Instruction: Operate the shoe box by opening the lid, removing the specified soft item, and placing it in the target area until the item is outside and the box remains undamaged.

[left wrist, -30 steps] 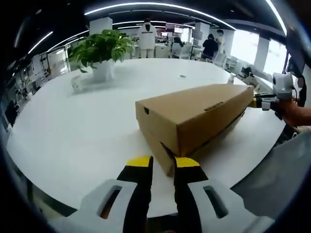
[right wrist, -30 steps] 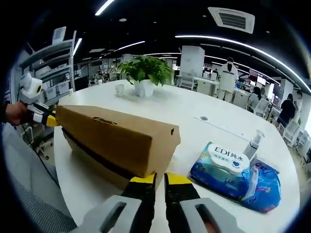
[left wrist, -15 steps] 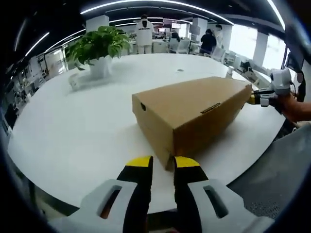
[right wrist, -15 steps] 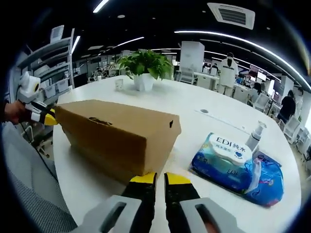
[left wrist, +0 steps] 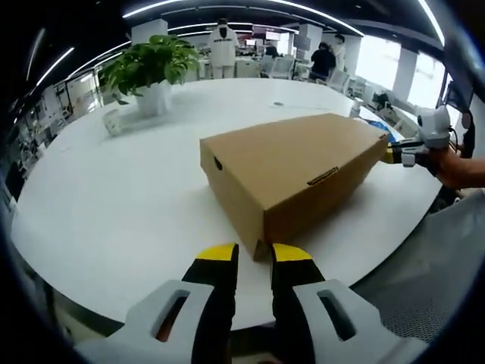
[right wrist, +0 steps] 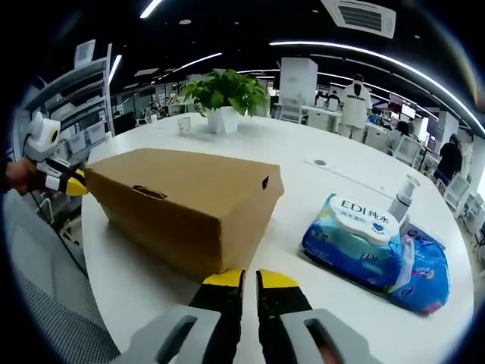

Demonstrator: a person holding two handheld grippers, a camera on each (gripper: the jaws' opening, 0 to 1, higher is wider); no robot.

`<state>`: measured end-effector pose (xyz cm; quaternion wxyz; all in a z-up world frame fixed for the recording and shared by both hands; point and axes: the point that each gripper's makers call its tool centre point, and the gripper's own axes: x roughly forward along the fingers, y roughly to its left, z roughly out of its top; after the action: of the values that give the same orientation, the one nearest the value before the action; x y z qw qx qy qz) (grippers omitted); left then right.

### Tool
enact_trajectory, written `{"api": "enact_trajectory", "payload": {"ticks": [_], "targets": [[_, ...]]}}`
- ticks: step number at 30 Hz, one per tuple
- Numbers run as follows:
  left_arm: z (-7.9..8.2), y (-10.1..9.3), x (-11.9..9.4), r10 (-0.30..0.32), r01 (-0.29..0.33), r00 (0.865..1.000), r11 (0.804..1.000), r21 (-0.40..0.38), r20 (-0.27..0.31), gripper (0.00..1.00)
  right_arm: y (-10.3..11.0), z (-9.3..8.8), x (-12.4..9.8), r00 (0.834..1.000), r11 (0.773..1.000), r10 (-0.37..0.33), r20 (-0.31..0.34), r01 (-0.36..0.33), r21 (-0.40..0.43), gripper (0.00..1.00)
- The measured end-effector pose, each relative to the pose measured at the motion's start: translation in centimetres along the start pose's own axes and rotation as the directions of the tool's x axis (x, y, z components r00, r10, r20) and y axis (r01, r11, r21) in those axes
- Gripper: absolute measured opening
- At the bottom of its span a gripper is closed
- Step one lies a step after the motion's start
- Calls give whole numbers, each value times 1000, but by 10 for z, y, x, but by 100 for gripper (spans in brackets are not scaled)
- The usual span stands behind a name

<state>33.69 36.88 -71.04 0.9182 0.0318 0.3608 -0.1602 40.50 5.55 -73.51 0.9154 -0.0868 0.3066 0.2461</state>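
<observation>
Lid lowered shut | shoe box (left wrist: 292,178) plain brown cardboard, closed | both grippers' jaws nearly together, empty

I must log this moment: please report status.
Left gripper, right gripper: jaws nearly closed, holding nothing. Shoe box lid down. Wipes pack beside it.

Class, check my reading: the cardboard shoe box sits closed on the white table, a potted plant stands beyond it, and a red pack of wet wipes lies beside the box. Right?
One slip: the pack of wet wipes is blue, not red, as the right gripper view shows. The shoe box is closed on the white table, with the potted plant beyond.
</observation>
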Motion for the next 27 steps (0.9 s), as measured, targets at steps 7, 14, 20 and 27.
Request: {"api": "enact_trajectory", "payload": {"ticks": [7,14,20,27], "targets": [[-4,2,-2,-3,3,1000,1000,-3,-11,15,0,-6,-2,1000,1000,5,-15,-5,1,3],[-6,17,-13,15,-15,1000,997,-72,4,18,-16,5,-16,1000,999,-12,15,12,32,8],[16,38,-28,47,-26,995,972,-233,84,25,-30,34,-28,996,994,-5,86,-5,113,19],[49,30,-36,20,33,988,943,-332,155,36,-16,70,-28,978,959,93,189,-139,248,33]]}}
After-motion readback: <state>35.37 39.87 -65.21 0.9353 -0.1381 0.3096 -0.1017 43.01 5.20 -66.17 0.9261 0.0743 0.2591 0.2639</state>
